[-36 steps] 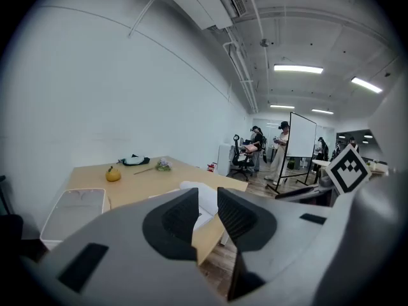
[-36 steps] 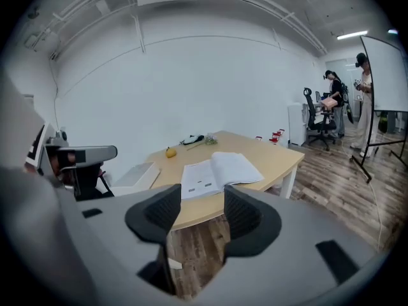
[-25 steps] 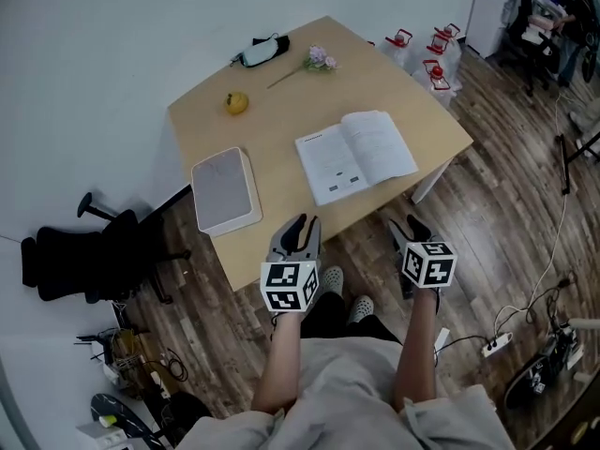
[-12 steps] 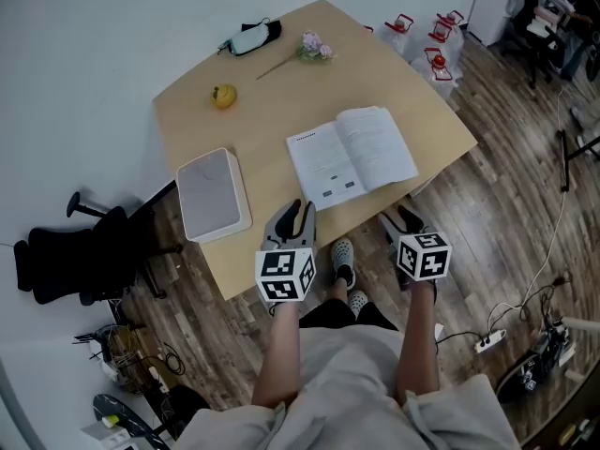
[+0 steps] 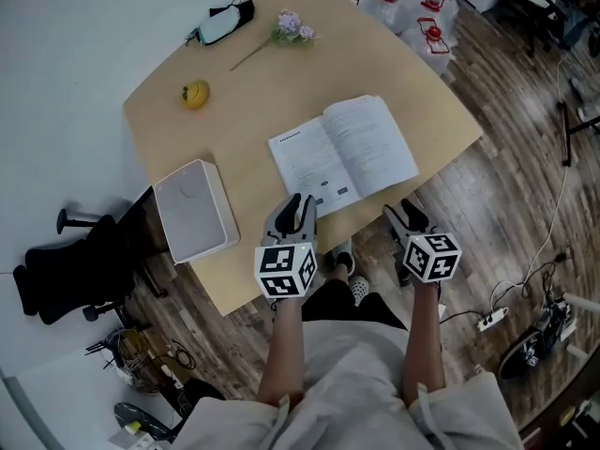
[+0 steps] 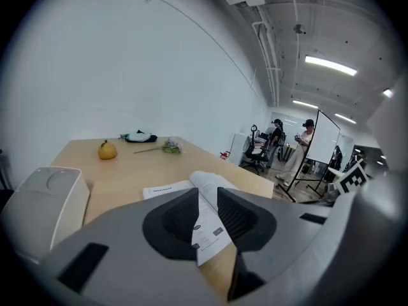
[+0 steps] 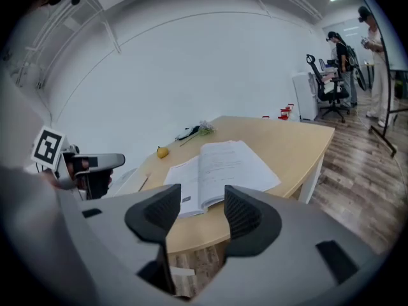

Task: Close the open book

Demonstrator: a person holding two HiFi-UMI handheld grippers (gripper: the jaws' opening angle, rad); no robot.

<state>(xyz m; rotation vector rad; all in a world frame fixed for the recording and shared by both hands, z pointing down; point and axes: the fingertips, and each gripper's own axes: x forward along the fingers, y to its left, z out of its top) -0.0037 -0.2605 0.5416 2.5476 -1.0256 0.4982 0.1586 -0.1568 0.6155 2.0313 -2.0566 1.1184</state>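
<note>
Both my claws have come in toward the table (image 5: 244,92) since a moment ago: the left claw (image 5: 298,204) used to hang off the near edge and now reaches over it, while the right claw (image 5: 410,216) sits closer to that edge but is over the wooden floor (image 5: 506,214). That table spreads out ahead of both claws, and a black chair (image 5: 66,275) stands on the floor well off to the left of my left claw. The book (image 5: 342,153) lies open and flat on the table, its pages up, just ahead of both claws: its near left corner is right in front of my left claw, and its near right corner is a little ahead and to the left of my right claw. A white box (image 5: 192,211) rests on the table just left of my left claw. Far ahead, near the back edge, lie a black and white pouch (image 5: 221,23) and a flower (image 5: 289,26) on its stem, with a yellow fruit (image 5: 195,94) nearer, ahead and to the left. My left claw (image 6: 207,193) has its jaws a little apart with nothing clamped; I only see the book's page through the gap. My right claw (image 7: 203,196) has its jaws wider apart and is likewise empty, with the book showing beyond them.
</note>
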